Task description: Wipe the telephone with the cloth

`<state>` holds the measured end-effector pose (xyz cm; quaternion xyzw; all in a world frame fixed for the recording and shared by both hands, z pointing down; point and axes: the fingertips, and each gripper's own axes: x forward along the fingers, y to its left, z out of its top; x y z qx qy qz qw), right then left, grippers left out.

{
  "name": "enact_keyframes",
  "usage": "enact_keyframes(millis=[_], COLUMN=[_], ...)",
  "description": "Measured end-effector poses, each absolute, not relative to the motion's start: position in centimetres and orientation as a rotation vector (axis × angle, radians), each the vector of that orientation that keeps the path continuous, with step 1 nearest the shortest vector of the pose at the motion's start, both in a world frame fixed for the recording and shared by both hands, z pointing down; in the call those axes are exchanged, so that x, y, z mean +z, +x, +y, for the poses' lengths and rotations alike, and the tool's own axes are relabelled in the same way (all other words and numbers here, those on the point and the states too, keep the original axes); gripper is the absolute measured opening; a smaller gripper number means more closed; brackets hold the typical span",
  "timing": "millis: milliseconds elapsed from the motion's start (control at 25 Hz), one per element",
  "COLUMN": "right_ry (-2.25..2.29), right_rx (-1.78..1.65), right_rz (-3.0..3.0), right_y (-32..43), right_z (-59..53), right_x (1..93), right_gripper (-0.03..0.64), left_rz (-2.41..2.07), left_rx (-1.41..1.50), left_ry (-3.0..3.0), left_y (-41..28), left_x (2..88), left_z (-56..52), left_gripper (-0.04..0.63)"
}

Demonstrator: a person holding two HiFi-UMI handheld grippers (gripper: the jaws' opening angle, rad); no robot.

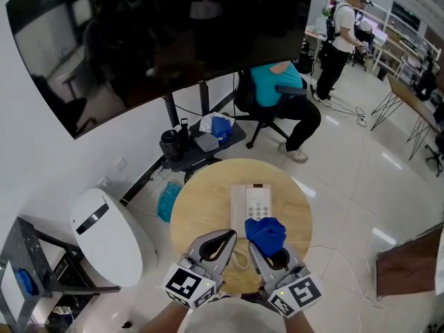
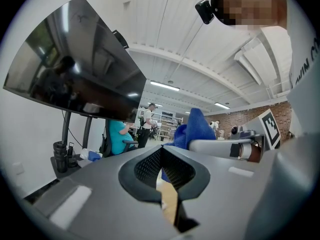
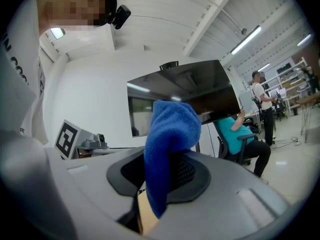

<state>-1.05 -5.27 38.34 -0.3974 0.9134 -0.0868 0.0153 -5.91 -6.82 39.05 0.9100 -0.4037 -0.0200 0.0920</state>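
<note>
A white telephone (image 1: pixel 254 202) lies on the round wooden table (image 1: pixel 201 207), its coiled cord trailing toward me. My right gripper (image 1: pixel 267 245) is shut on a blue cloth (image 1: pixel 266 234), which bunches up over the near end of the phone. In the right gripper view the blue cloth (image 3: pixel 167 149) stands up out of the closed jaws. My left gripper (image 1: pixel 223 238) is shut with nothing in it, just left of the phone. From the left gripper view the cloth (image 2: pixel 190 129) shows beyond the closed jaws.
A person in a teal top sits on an office chair (image 1: pixel 281 103) beyond the table. A large dark screen (image 1: pixel 159 33) hangs on a stand with a cluttered base (image 1: pixel 198 144). A white rounded bin (image 1: pixel 107 234) stands left of the table. Another person stands far back.
</note>
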Motion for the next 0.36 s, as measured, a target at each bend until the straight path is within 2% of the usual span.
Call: enact_keyframes(millis=[360], right_ry=[-1.228], right_rx=[-0.275], right_rz=[2.851], right_y=[-1.16], right_z=[-4.89], right_x=[38.78], right_gripper=[0.089], left_rz=[-1.193], left_rx=[-0.039], left_ry=[2.698], left_y=[-5.65], left_x=[39.30], left_z=[-6.53], left_gripper=[0.003])
